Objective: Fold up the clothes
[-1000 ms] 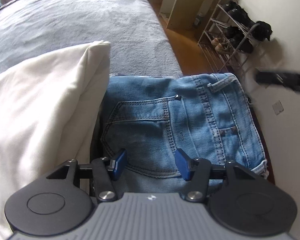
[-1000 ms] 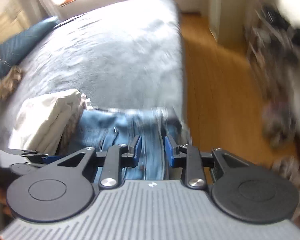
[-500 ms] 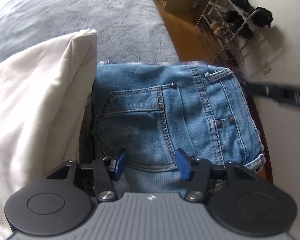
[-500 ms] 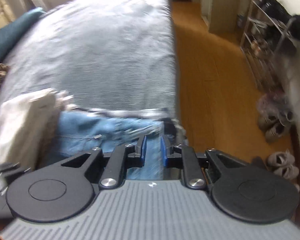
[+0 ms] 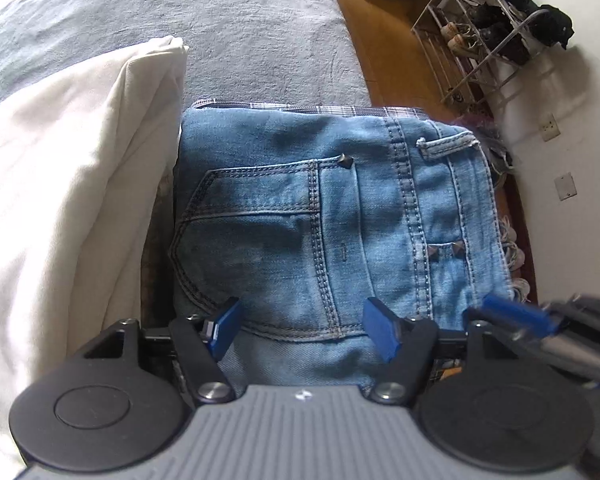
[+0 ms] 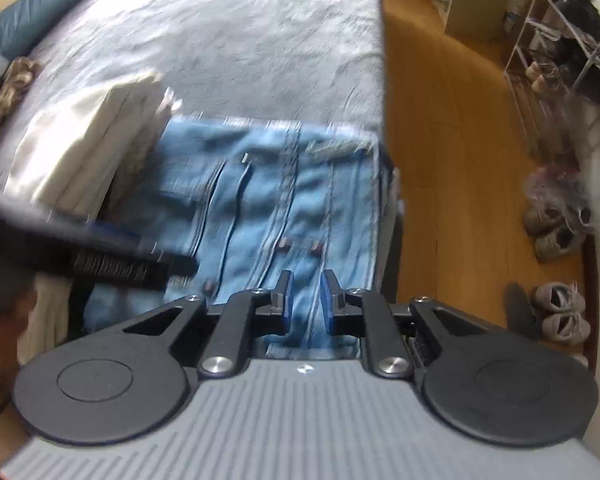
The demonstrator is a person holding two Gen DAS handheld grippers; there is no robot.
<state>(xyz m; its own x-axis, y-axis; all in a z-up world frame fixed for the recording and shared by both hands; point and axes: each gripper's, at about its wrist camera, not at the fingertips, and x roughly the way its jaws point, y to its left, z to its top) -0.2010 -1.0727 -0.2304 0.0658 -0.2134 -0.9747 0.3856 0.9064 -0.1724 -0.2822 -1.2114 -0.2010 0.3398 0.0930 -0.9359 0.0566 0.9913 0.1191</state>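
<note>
Opening left claw (image 5: pixel 302 330) hovers over folded jeans (image 5: pixel 324 216) on bed (image 5: pixel 180 8).

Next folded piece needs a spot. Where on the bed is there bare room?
The grey bedspread is bare beyond the folded jeans and the white folded stack, out to its far end. The near corner is crowded: jeans beside the stack, both grippers over them. Right of the jeans the bed ends at the wooden floor.
</note>
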